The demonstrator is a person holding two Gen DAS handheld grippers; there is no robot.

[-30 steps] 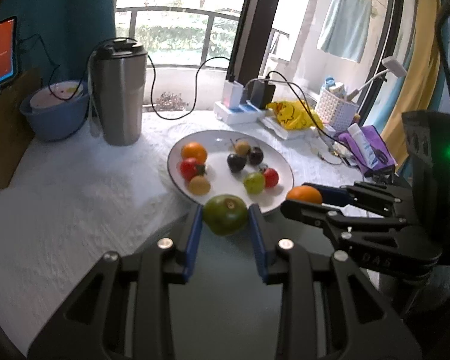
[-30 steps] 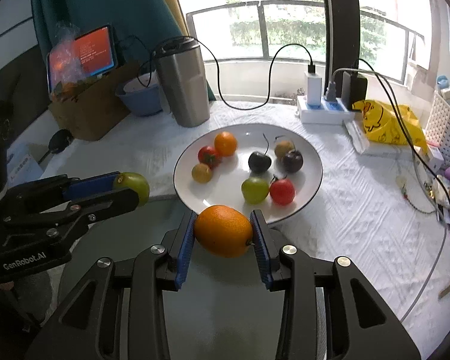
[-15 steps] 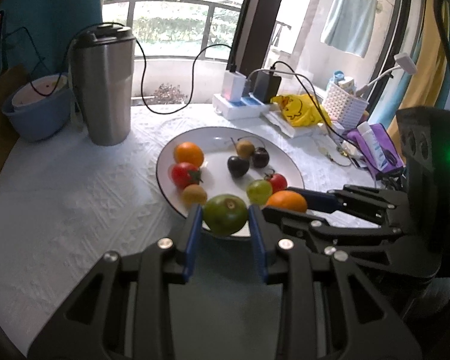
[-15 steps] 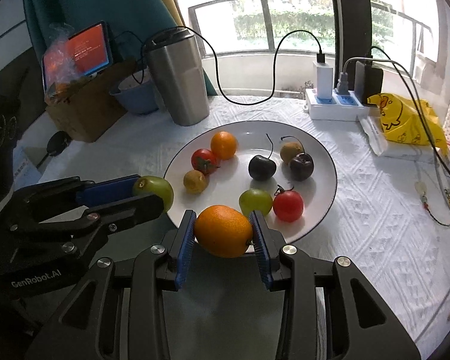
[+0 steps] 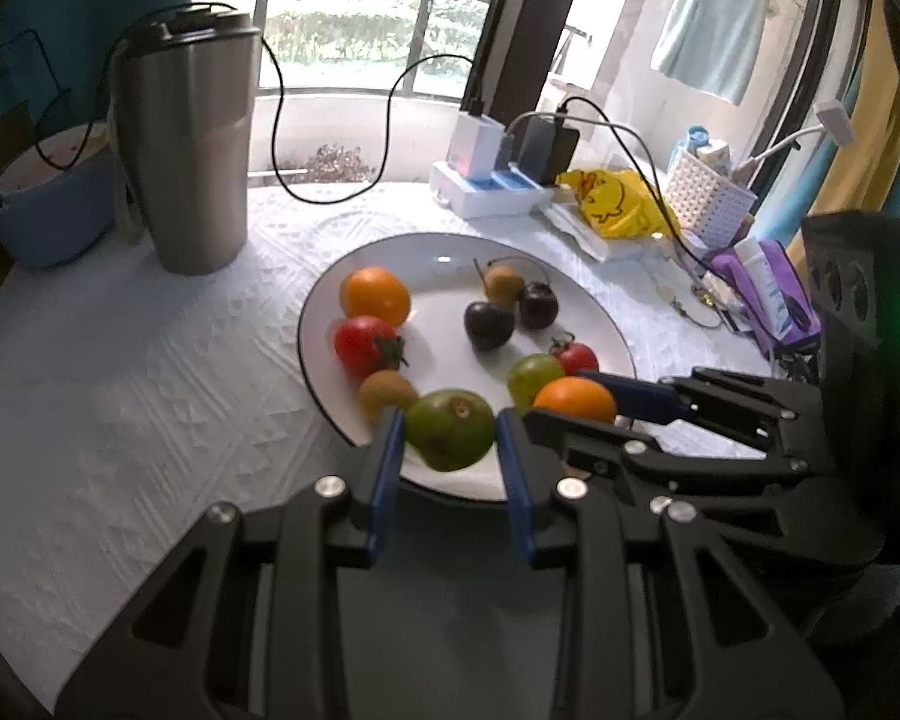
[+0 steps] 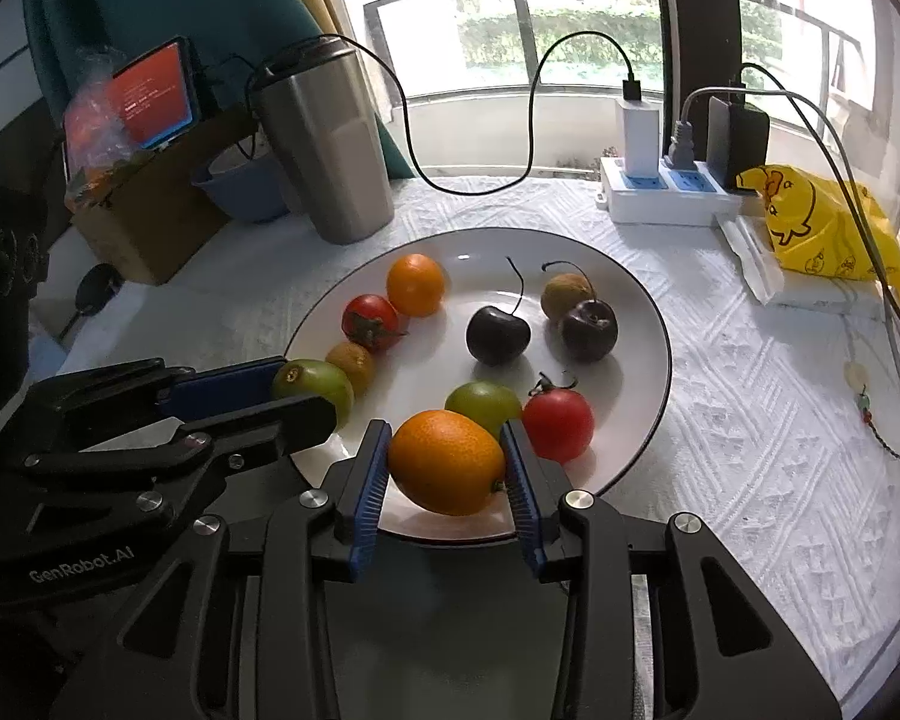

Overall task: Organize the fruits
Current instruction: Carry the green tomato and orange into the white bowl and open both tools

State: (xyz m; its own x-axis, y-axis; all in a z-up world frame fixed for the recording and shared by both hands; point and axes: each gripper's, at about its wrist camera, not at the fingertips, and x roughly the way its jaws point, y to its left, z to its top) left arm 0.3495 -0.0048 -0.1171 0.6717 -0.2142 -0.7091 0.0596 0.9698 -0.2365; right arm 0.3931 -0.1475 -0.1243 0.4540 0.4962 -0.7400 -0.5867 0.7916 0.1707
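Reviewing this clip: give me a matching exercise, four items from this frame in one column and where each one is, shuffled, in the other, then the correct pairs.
Things
1. green fruit
2. large orange
3. steel tumbler
4. yellow bag

Places
A. beside the white power strip
B. between the fingers of the left gripper
C. on the cloth behind the plate, next to the blue bowl
D. between the fingers of the right gripper

Pairs: 1-B, 2-D, 3-C, 4-A
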